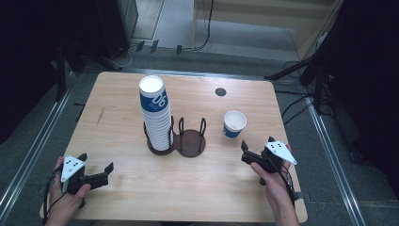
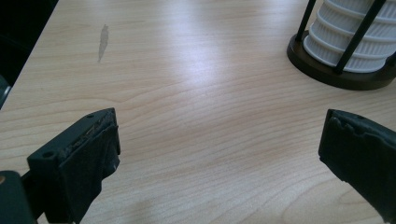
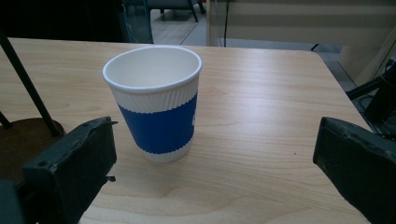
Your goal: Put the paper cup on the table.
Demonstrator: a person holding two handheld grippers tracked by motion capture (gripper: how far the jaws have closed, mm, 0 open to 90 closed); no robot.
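Observation:
A single white paper cup with a blue band (image 1: 234, 124) (image 3: 156, 102) stands upright on the table, right of centre. My right gripper (image 1: 257, 148) (image 3: 219, 163) is open just in front of it, jaws wide apart, nothing between them. A tall stack of the same cups (image 1: 156, 113) (image 2: 350, 42) fills the left slot of a dark two-slot cup holder (image 1: 190, 143); the holder's right slot holds nothing. My left gripper (image 1: 96, 172) (image 2: 219, 163) is open near the table's front left, apart from the stack, over bare wood.
The wooden table (image 1: 122, 108) has a round cable hole (image 1: 220, 92) at the back right and a grey smear (image 1: 99, 116) (image 2: 102, 42) at the left. Tripod legs and cables stand on the floor beyond the table's edges.

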